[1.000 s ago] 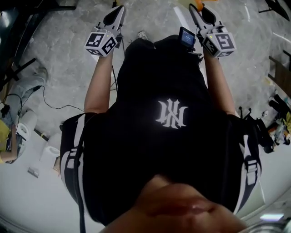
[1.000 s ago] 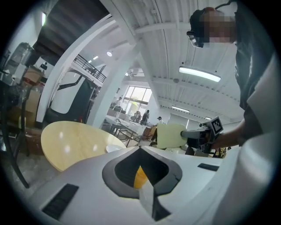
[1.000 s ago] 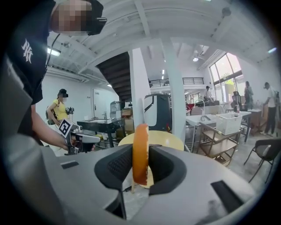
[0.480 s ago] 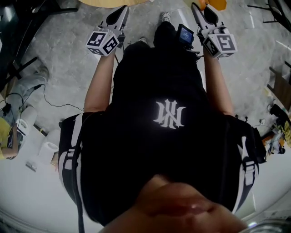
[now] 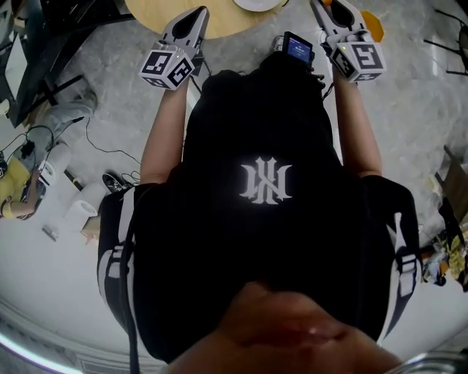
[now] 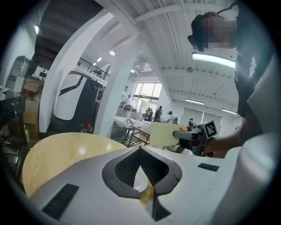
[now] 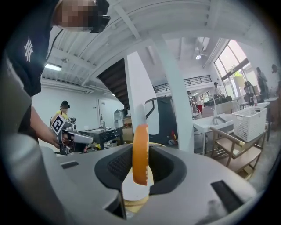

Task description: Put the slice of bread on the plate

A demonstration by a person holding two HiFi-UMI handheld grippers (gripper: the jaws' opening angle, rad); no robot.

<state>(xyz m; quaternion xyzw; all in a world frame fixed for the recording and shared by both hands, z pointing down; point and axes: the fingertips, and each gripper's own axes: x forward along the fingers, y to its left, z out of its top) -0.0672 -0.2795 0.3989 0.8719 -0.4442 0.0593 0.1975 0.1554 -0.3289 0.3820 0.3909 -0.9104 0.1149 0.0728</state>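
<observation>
My right gripper (image 7: pixel 140 151) is shut on the slice of bread (image 7: pixel 140 154), which stands edge-on between the pads with its orange crust towards the camera. In the left gripper view the bread (image 6: pixel 163 134) shows as a pale square held out by the right gripper (image 6: pixel 191 138). My left gripper (image 6: pixel 140 149) is shut with nothing in it. In the head view, the left gripper (image 5: pixel 194 18) reaches over the near edge of the round wooden table (image 5: pixel 157 18). The right gripper (image 5: pixel 327 7) is off the table's right side. The white plate (image 5: pixel 257 4) lies on that table between them, cut by the frame's top.
A small screen (image 5: pixel 298 50) sits at the person's chest. Cables (image 5: pixel 110 153), paper rolls (image 5: pixel 80 208) and a seated person (image 5: pixel 14 190) are on the floor at left. An orange thing (image 5: pixel 371 25) lies beside the right gripper. A wooden chair (image 7: pixel 237 149) and basket (image 7: pixel 248 121) stand at right.
The person has walked forward: the round table and the plate have come into view at the top. Both grippers moved with the body, the right one still shut on the bread.
</observation>
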